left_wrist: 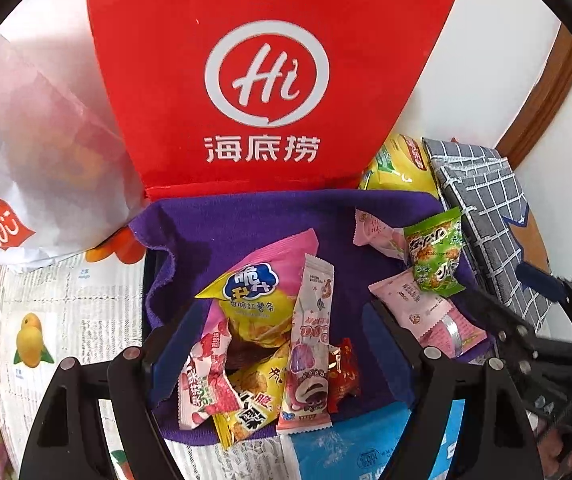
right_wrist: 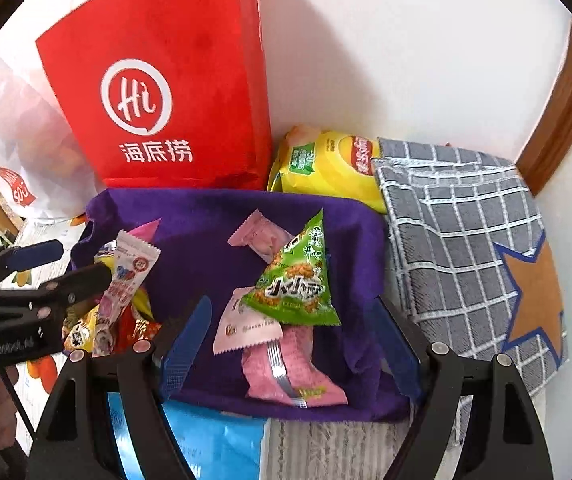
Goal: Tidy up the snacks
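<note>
A purple cloth (left_wrist: 245,216) (right_wrist: 205,216) holds loose snack packets. In the left wrist view my left gripper (left_wrist: 281,340) is open around a heap: a pink-yellow chip bag (left_wrist: 261,280), a long white-pink bar (left_wrist: 310,340), a small red packet (left_wrist: 344,372). In the right wrist view my right gripper (right_wrist: 302,336) is open around a green triangular packet (right_wrist: 298,280) lying on pink packets (right_wrist: 286,372). The left gripper also shows in the right wrist view (right_wrist: 69,264), and the right one in the left wrist view (left_wrist: 526,292).
A red paper bag (left_wrist: 265,80) (right_wrist: 165,100) stands behind the cloth against the white wall. A yellow chip bag (right_wrist: 326,164) and a grey checked fabric bag (right_wrist: 466,240) lie to the right. A white plastic bag (left_wrist: 25,152) is at the left. A blue packet (right_wrist: 205,440) lies in front.
</note>
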`<action>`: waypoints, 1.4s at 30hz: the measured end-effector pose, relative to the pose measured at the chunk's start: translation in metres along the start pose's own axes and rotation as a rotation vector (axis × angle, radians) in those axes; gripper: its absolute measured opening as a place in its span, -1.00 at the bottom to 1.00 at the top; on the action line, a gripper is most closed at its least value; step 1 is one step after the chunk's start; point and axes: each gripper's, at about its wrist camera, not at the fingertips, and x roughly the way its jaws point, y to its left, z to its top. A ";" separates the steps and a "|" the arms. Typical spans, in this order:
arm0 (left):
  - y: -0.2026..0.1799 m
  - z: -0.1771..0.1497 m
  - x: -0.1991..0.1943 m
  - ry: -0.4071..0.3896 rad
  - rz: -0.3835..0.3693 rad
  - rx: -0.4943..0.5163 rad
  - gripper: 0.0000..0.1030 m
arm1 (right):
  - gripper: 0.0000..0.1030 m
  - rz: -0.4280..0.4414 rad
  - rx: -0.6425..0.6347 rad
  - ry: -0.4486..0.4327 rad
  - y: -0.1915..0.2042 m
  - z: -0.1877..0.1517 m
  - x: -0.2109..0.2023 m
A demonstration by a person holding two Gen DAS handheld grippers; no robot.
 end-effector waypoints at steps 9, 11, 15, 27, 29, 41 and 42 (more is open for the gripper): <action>-0.011 -0.010 -0.050 -0.065 -0.002 0.019 0.58 | 0.85 -0.011 0.021 -0.084 -0.001 -0.014 -0.055; -0.013 -0.017 -0.064 -0.081 -0.005 0.021 0.58 | 0.89 -0.016 0.033 -0.100 -0.002 -0.018 -0.068; -0.021 -0.035 -0.090 -0.106 -0.010 0.017 0.62 | 0.95 -0.035 0.040 -0.146 -0.003 -0.030 -0.099; -0.039 -0.100 -0.166 -0.193 0.015 0.011 0.63 | 0.99 -0.064 0.091 -0.232 -0.011 -0.091 -0.187; -0.043 -0.112 -0.178 -0.210 0.012 0.008 0.63 | 0.99 -0.055 0.090 -0.233 -0.012 -0.103 -0.197; -0.075 -0.193 -0.234 -0.308 0.059 0.008 0.64 | 0.99 -0.056 0.085 -0.283 -0.014 -0.181 -0.256; -0.077 -0.197 -0.237 -0.309 0.059 0.008 0.65 | 0.99 -0.054 0.086 -0.287 -0.015 -0.188 -0.260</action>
